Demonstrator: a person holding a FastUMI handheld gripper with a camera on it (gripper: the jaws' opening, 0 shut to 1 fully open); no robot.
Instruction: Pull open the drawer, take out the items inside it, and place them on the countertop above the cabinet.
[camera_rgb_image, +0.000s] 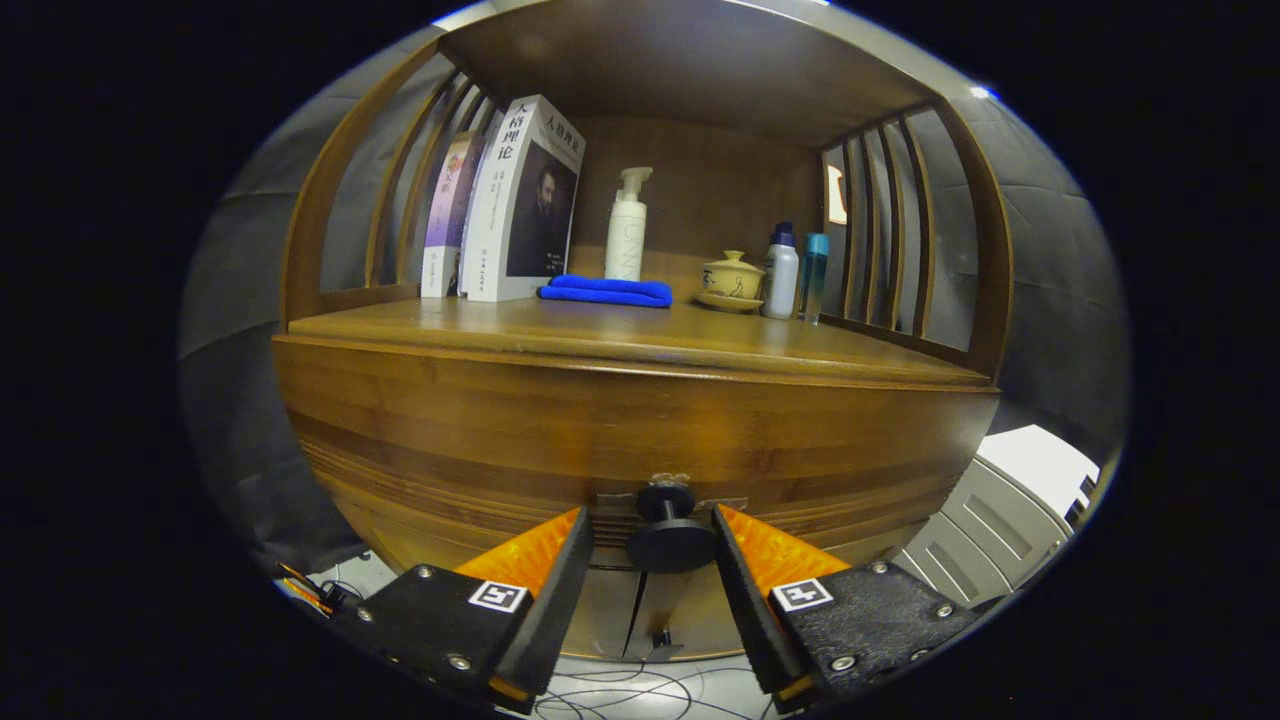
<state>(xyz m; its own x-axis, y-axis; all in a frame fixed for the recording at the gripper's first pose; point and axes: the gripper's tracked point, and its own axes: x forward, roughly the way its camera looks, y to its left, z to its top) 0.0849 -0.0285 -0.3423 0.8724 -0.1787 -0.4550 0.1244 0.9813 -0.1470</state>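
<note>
The wooden cabinet's drawer front (500, 430) is closed, and its dark round knob (670, 545) sticks out toward me. My gripper (652, 522) is open, with the knob between its two fingers. The right finger lies close against the knob's edge, while a small gap remains on the left side. The countertop (560, 335) runs above the drawer. The drawer's contents are hidden.
On the countertop stand two books (520, 200), a white pump bottle (627, 225), a folded blue cloth (607, 291), a lidded cup on a saucer (732, 278) and two small bottles (795, 270). Slatted wooden sides enclose the shelf. A white-grey unit (1000, 510) sits low on the right; cables lie on the floor.
</note>
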